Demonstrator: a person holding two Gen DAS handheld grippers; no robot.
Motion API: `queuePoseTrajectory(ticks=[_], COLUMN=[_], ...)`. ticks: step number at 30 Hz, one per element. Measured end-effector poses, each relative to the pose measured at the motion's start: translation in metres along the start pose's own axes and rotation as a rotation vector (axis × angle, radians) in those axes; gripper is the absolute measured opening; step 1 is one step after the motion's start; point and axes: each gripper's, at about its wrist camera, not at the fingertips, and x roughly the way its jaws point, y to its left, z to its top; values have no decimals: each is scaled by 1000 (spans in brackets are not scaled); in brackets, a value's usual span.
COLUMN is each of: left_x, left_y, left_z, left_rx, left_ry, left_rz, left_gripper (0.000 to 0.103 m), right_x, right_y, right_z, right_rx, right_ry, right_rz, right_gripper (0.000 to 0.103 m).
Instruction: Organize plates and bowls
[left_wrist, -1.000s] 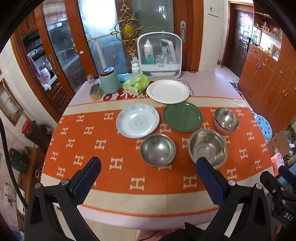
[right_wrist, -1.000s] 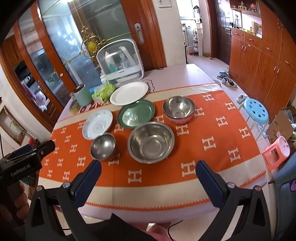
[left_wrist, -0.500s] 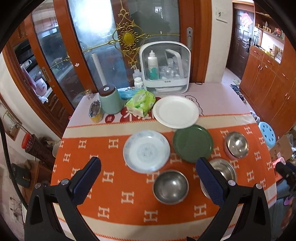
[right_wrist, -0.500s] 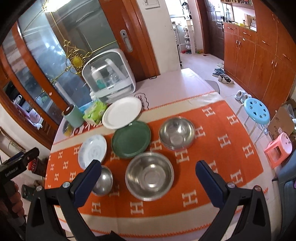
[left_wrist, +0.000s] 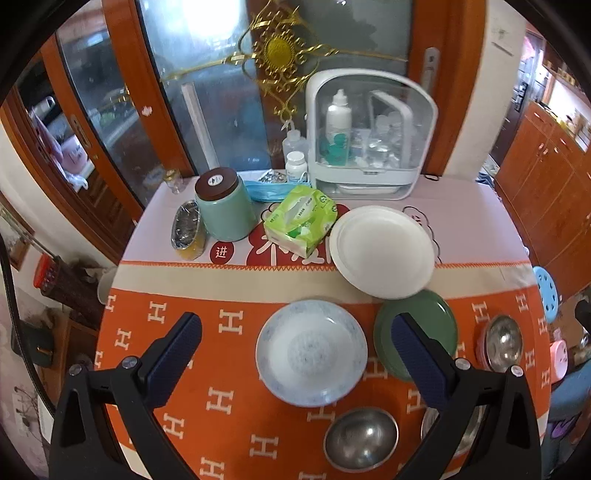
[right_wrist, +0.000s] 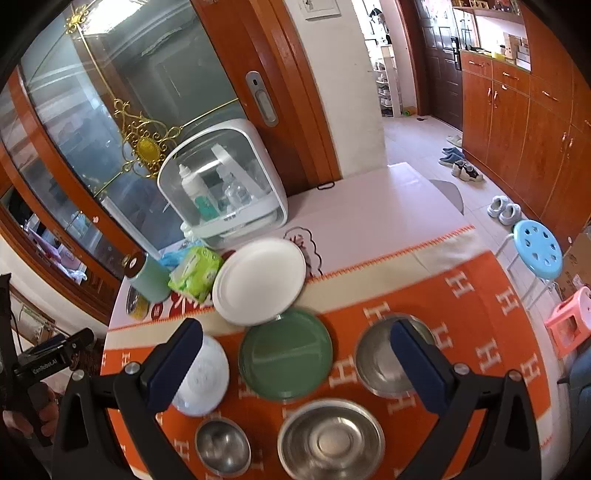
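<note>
Crowding the surface's (left_wrist: 461, 221) far edge, a tissue pack (left_wrist: 301, 225) touches the white plate (left_wrist: 382, 251); both tools (left_wrist: 297, 354) (right_wrist: 295, 354) are held spread, empty

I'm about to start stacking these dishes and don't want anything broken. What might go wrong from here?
1. The white plate looks to overlap the green plate; lifting the green one first could tip or drag the white one.
2. The patterned plate lies flat on the tablecloth, so the open left claw may struggle to get under its rim and could bunch the cloth.
3. The steel bowl under the open right claw looks smooth and may slip.
</note>
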Motion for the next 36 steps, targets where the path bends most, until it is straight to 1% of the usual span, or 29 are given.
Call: queuePoseTrajectory(ticks=[3,7,11,18,21,22,26,30,32,33,36], left_x=[29,68,112,172,195,205,236,260,270,277,294], left_y=[7,12,15,12,11,10,6,-1,-5,-9,-18], left_z=[13,20,22,24,23,21,17,13,12,11,11], left_rx=[-32,-74,-121,-214,-256,-271,-308,-331,-328,-323,-310], left_ry=[37,83,127,102,115,129,144,142,140,141,165], left_rz=[-12,-49,-138,-292,-346,-354,-389,-431,-436,-438,-439], left_gripper=[102,102,102,102,102,102,102,102,101,99,96], right_x=[25,59,93,148,167,174,202,228,241,247,262], right_y=[1,0,-3,-7,-9,-11,-15,-18,-20,-21,-23], right_z=[12,22,26,27,23,22,17,10,6,4,-1], right_rx=[12,24,31,33,34,37,61,84,94,102,116], right_ry=[2,5,18,50,42,40,46,72,91,104,126], right_rz=[18,50,75,128,149,156,180,191,189,189,185], right_gripper=[102,102,102,102,102,102,102,101,96,95,88])
